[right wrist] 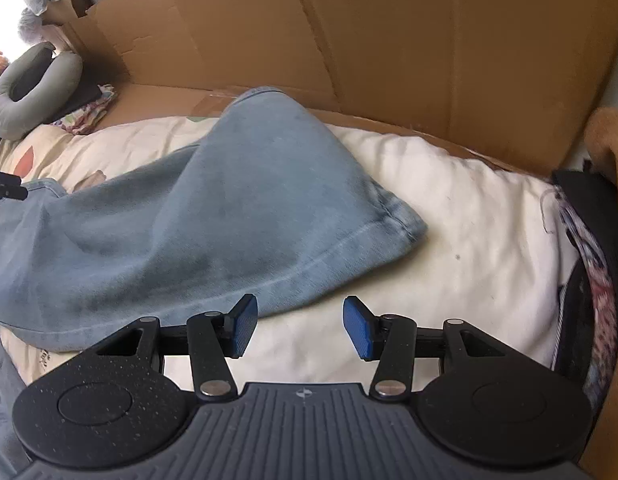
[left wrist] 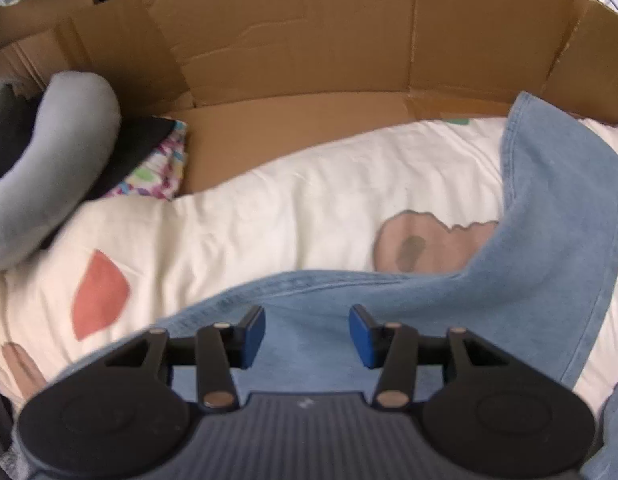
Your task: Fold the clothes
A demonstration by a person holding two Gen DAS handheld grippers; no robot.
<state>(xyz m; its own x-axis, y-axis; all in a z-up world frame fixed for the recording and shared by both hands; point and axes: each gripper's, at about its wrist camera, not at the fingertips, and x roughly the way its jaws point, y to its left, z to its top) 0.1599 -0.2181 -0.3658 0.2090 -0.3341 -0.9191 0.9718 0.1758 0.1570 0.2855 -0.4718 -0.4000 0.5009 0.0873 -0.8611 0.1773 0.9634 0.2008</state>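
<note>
In the left wrist view, the left gripper (left wrist: 307, 334) is hovering over the jeans (left wrist: 549, 248), its blue-padded fingers (left wrist: 253, 336) spread apart and holding nothing, with denim showing in the gap between them. The jeans are lying across a cream blanket (left wrist: 269, 208) printed with a red patch and a pinkish shape; one leg is running away from the gripper toward the right and far edge. Beyond the blanket on the left, a grey neck pillow (left wrist: 57, 160) is resting on a dark item beside a patterned cloth (left wrist: 165, 168). Farthest back, a cardboard wall (left wrist: 309, 40) is standing along the bed.

In the right wrist view, the right gripper (right wrist: 301, 328) is also released, its fingers (right wrist: 359, 328) wide apart above bare blanket (right wrist: 469, 220), just beside the lower edge of the jeans (right wrist: 229, 208). The left finger is sitting close over the denim hem; whether it is touching cannot be told. The jeans are stretching from the left edge toward the cardboard (right wrist: 389, 40), bunched and humped in the middle, with a hemmed leg end pointing right. A dark patterned bundle (right wrist: 589, 260) is lying at the blanket's right edge, and the neck pillow (right wrist: 33, 88) is sitting far off at the upper left.
</note>
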